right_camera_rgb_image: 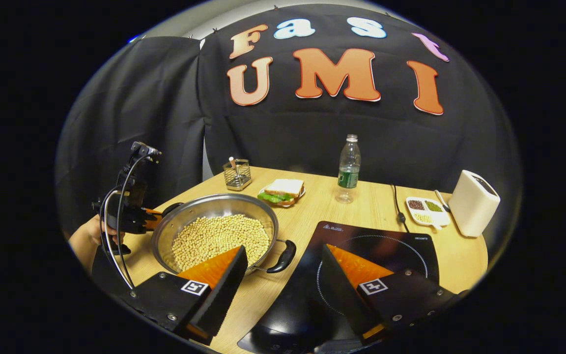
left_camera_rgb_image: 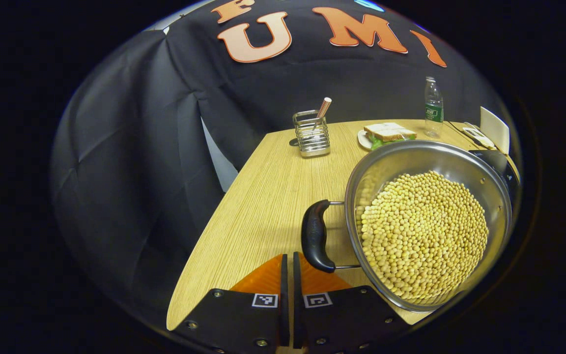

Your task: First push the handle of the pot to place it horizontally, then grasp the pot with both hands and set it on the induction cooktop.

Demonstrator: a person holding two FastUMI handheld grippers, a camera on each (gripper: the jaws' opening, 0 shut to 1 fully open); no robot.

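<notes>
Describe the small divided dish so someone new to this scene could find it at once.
Start at the black induction cooktop on the wooden table. Behind its far right corner, just left of the white toaster, lies a small white divided dish. It alone holds separate dark, green and pale heaps; the pot holds only pale beans.

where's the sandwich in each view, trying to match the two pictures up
Left gripper view: the sandwich lies upper right of centre on the far part of the table, just behind the pot's back rim.
Right gripper view: the sandwich lies just above centre, behind the pot on its right.
Shared landmark: the water bottle stands to the sandwich's right in both.
</notes>
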